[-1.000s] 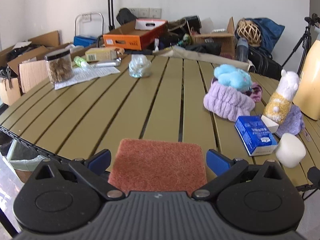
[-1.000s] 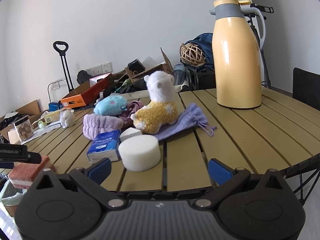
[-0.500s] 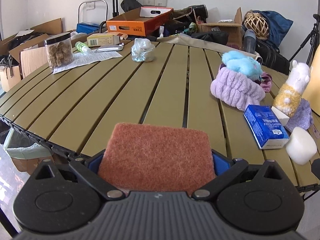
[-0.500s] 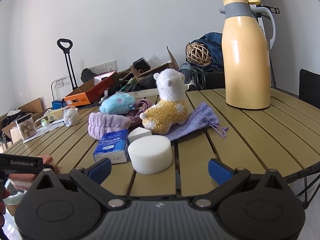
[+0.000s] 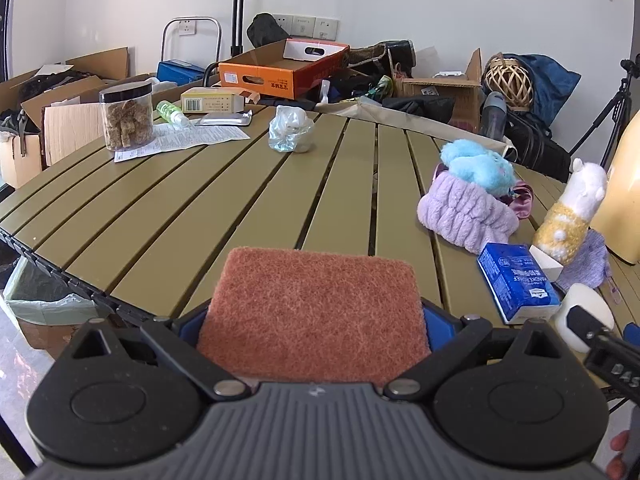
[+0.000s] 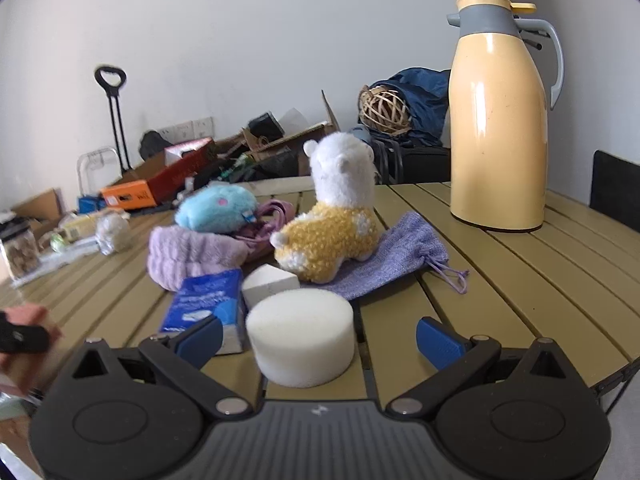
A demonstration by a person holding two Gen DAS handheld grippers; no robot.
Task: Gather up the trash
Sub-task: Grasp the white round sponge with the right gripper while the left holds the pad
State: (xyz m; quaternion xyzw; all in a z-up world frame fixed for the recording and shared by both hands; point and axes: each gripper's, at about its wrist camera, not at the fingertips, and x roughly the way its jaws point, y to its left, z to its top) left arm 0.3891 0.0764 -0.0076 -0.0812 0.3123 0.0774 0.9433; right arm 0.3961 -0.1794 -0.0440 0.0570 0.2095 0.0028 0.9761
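My left gripper (image 5: 312,318) is shut on a reddish-brown scouring pad (image 5: 314,312), held above the near edge of the olive slatted table (image 5: 248,200). In the right wrist view that pad (image 6: 28,320) shows at the far left. My right gripper (image 6: 318,334) is open around a white round foam sponge (image 6: 302,338) that rests on the table; its blue fingers stand on either side without touching. A crumpled clear plastic bag (image 5: 290,132) lies further back on the table. A lined bin (image 5: 44,308) sits on the floor below the table's left edge.
A blue tissue pack (image 6: 208,306), white wedge (image 6: 270,284), lilac headband (image 6: 192,256), blue plush (image 6: 216,212), alpaca toy (image 6: 336,216) on a purple pouch, and yellow thermos (image 6: 500,120) crowd the right side. A jar (image 5: 126,116), papers and boxes lie at the back left.
My left gripper closed on the scouring pad and lifted it off the table edge. My right gripper moved forward so the white sponge now sits between its open fingers.
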